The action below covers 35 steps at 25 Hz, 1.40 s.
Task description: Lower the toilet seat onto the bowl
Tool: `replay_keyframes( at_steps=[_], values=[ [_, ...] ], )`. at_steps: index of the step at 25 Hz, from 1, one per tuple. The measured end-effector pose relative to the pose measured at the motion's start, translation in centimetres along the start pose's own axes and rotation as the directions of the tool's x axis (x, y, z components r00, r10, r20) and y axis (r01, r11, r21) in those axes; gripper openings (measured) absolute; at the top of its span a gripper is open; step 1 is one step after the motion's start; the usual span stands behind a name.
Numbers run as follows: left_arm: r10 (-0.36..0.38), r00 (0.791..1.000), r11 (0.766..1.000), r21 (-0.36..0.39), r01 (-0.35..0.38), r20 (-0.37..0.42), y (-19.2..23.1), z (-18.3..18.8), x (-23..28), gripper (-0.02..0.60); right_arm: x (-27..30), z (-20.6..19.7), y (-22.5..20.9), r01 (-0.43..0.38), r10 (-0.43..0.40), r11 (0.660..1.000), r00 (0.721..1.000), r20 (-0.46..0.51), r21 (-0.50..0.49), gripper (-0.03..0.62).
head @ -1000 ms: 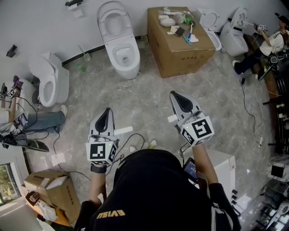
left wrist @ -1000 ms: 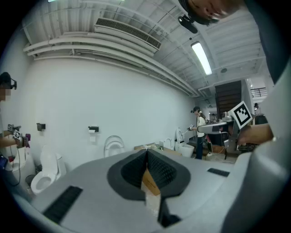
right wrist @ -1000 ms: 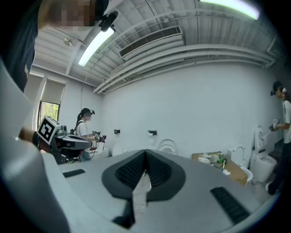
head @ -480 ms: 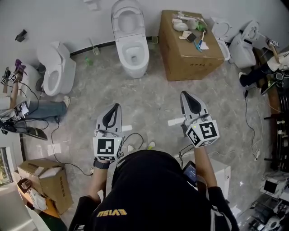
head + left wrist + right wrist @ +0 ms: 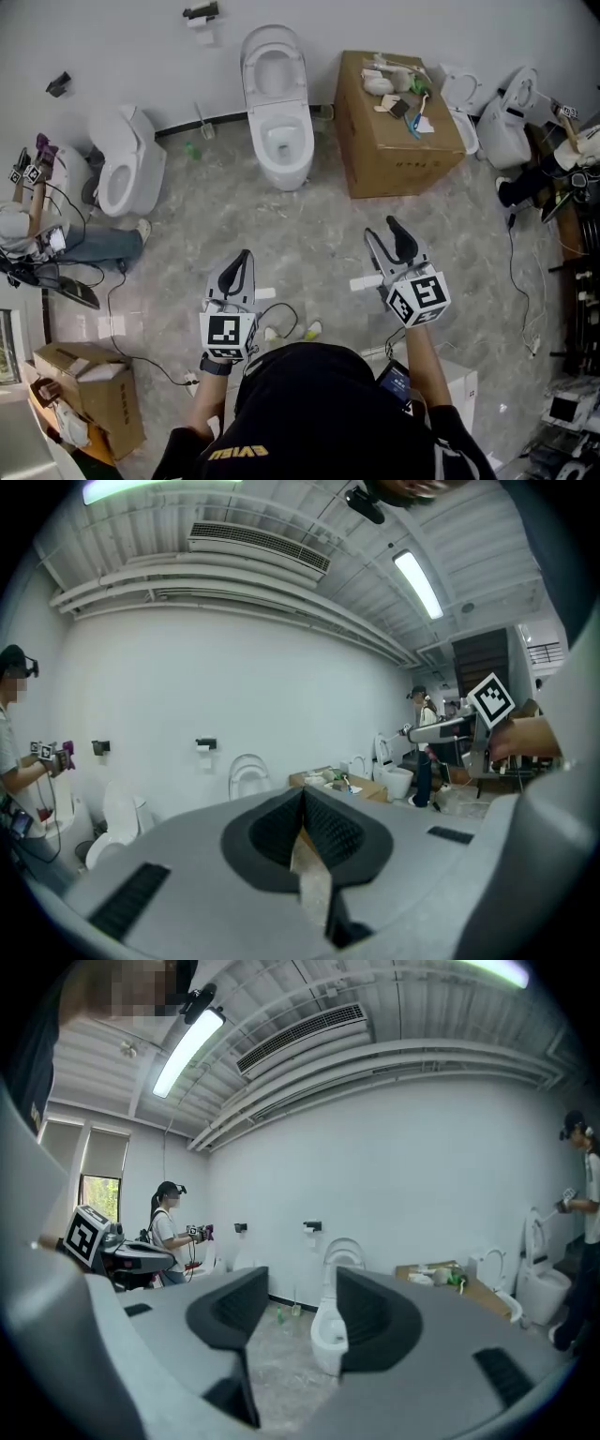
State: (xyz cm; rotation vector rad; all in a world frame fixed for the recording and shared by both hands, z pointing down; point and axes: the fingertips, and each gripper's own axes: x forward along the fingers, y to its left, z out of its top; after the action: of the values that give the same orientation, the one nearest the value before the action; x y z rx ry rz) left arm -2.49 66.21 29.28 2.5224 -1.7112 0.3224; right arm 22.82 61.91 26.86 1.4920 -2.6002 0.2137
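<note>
A grey marbled stone floor [image 5: 309,225] runs up to a plain white wall, where several toilets stand. The middle white ceramic toilet has its white oval toilet seat [image 5: 253,56] raised upright against the wall, clear of the open bowl [image 5: 284,169] below it. Just to its right sits a large brown cardboard box [image 5: 398,141] with small items scattered on its top. Another white toilet [image 5: 127,173] stands further left.

The person stands well back from the middle toilet, with both claws held out ahead. The left claw [image 5: 246,255] has its jaws pressed together with nothing in them. The right claw [image 5: 382,230] has just been opening; its jaws stand moderately apart and grip nothing. The right gripper view shows the distant toilet and its raised seat framed in the gap between them. Neither claw touches the toilet.
</note>
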Motion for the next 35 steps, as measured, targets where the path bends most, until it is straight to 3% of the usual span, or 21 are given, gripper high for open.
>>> replay_keyframes(
  at_steps=[3,6,13,19,24,30,35],
  values=[
    [0.018,0.999,0.999,-0.049,-0.019,-0.03,-0.3,-1.3,-0.7,0.012,-0.4,-0.7,-0.1,-0.007,0.007,1.0,1.0,-0.004,-0.009,0.36],
    [0.043,0.998,0.997,-0.059,-0.045,-0.045,0.0,-1.4,-0.7,0.012,-0.4,-0.6,-0.2,-0.014,0.015,0.999,1.0,0.007,-0.033,0.457],
    [0.118,0.992,0.992,-0.05,-0.12,-0.047,0.6,-0.3,-0.2,0.012,1.3,-1.9,-1.2,-0.04,0.04,0.999,0.999,0.008,-0.016,0.454],
    [0.115,0.989,0.991,-0.059,-0.121,-0.094,3.9,-2.6,3.1,0.012,6.7,-3.5,-1.0,-0.068,0.067,0.998,0.997,-0.045,-0.015,0.455],
    [0.057,0.997,0.997,-0.056,-0.06,-0.055,7.9,-1.6,9.5,0.012,13.0,-2.8,-1.2,-0.05,0.048,0.998,0.996,-0.078,-0.035,0.454],
    [-0.016,0.999,0.998,-0.068,0.014,-0.029,16.4,0.2,14.2,0.012,20.7,-0.2,-1.0,0.002,-0.004,1.0,0.992,-0.123,-0.012,0.454],
    [-0.08,0.996,0.996,-0.051,0.079,-0.024,23.3,0.5,19.1,0.012,27.6,2.9,-1.1,0.055,-0.048,0.993,0.997,-0.064,0.104,0.453]
  ],
)
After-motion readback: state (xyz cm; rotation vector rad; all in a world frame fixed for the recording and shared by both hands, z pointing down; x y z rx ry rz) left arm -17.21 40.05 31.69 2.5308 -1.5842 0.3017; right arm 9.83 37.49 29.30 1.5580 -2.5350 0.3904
